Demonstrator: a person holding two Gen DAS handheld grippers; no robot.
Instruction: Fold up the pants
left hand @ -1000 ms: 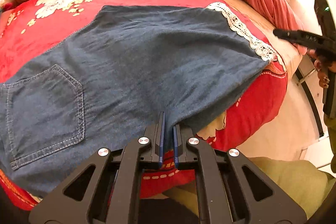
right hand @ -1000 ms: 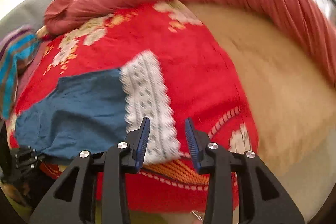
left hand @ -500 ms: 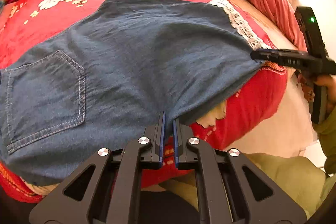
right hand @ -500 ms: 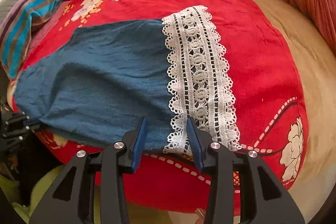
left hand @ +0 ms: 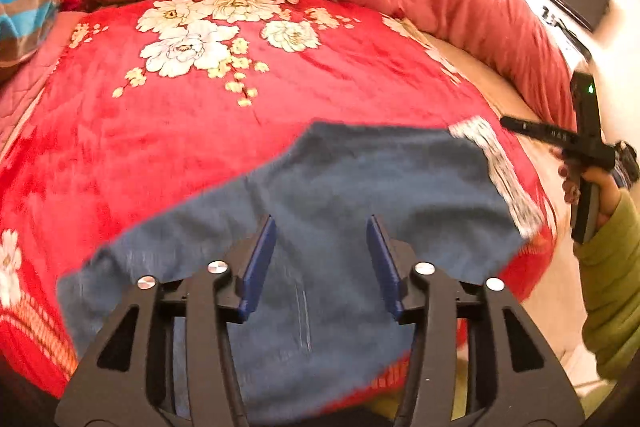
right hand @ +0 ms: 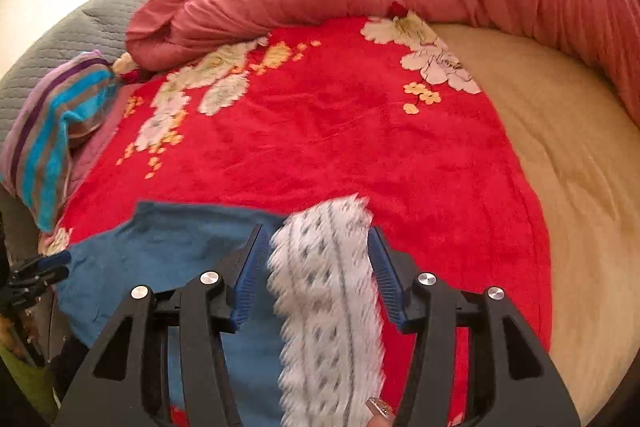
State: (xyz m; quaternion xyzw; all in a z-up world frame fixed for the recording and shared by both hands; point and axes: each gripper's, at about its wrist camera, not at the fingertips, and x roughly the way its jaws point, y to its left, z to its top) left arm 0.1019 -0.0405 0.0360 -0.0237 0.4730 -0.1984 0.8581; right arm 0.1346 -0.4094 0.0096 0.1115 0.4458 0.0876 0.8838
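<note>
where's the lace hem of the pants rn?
Right wrist view: the lace hem lies between the open right gripper fingers, on the red floral blanket. Left wrist view: it's at the denim's right end, near the blanket's right edge.

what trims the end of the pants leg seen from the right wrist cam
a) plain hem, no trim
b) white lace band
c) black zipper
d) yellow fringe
b, a white lace band with small dark openings runs across the end of the blue denim pants, lying between the right tongs.
</note>
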